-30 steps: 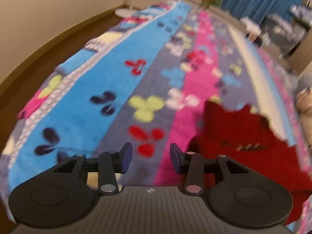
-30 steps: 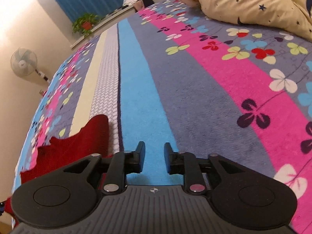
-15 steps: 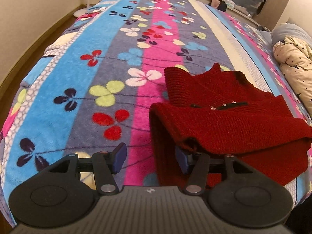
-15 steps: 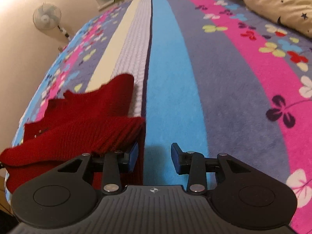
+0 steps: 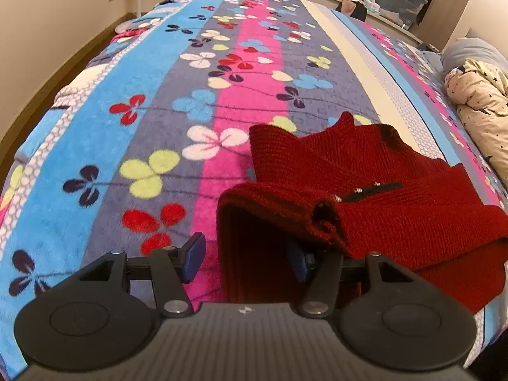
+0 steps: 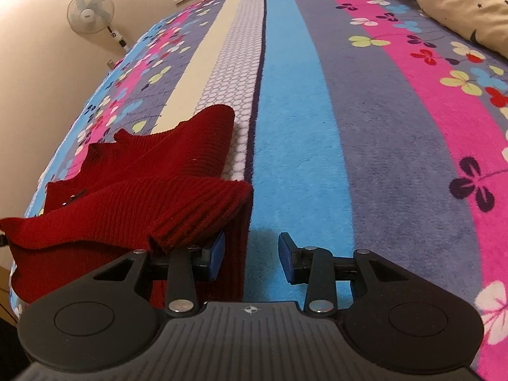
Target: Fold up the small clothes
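Left claw (image 5: 246, 258) agape, red sweater (image 5: 365, 190) half-folded

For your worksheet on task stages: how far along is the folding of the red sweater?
Done: one fold, the sweater hem doubled over its body on the blanket. In hand: both hand-held grippers, left and right, open, straddling the folded edge's corners. Left: further folds.

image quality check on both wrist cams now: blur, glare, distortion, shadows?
Left wrist view: sharp, no motion blur; strong fisheye bend in the bedspread stripes; warm, even light; the red sweater hides one finger of the left hand-held gripper. Right wrist view: also sharp; wall at top left is overexposed beside the fan; soft shadow on the blue stripe ahead of the right hand-held gripper.
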`<state>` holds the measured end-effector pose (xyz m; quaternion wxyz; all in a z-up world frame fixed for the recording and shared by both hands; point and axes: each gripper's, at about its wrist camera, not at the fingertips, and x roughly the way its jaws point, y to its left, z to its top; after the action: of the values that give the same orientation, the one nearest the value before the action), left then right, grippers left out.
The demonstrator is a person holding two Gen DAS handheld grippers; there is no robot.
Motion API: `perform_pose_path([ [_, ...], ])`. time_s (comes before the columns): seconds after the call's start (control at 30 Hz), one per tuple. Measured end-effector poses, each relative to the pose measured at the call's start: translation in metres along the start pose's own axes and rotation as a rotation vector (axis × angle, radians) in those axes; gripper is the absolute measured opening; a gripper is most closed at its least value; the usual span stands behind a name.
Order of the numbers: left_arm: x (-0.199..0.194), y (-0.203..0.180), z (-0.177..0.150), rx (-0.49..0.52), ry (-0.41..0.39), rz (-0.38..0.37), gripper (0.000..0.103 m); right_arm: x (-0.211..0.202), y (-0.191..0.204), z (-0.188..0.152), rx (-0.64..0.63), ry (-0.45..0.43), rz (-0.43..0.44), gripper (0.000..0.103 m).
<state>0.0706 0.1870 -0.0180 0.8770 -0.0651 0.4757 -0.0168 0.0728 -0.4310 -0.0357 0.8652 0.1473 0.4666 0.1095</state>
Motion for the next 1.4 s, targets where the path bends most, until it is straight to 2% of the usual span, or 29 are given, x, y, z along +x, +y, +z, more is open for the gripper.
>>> perform_pose_path([
  [0.17,0.005,-0.003,0.011,-0.019,-0.032,0.000,0.062,-0.001,0.000,0.003,0.007,-0.032,-0.008,0.039],
  [0.57,0.018,0.010,0.032,-0.119,-0.100,-0.007,0.062,-0.005,0.002,0.017,0.079,-0.174,-0.015,0.039],
  [0.83,0.018,0.022,0.035,-0.188,-0.125,0.029,0.062,-0.003,0.003,0.021,0.091,-0.198,-0.047,0.040],
  [1.07,0.017,0.023,0.036,-0.207,-0.128,0.020,0.062,-0.006,-0.004,0.022,0.123,-0.224,-0.082,0.042],
  [1.23,0.020,0.017,0.035,-0.177,-0.101,-0.019,0.066,-0.005,-0.005,0.020,0.127,-0.210,-0.065,0.044],
  [1.3,0.022,0.009,0.033,-0.138,-0.084,-0.026,0.073,-0.003,-0.002,0.020,0.109,-0.195,-0.055,0.045],
  [1.4,0.028,-0.004,0.029,-0.055,-0.052,-0.012,0.078,0.002,0.005,0.019,0.074,-0.161,-0.047,0.045],
])
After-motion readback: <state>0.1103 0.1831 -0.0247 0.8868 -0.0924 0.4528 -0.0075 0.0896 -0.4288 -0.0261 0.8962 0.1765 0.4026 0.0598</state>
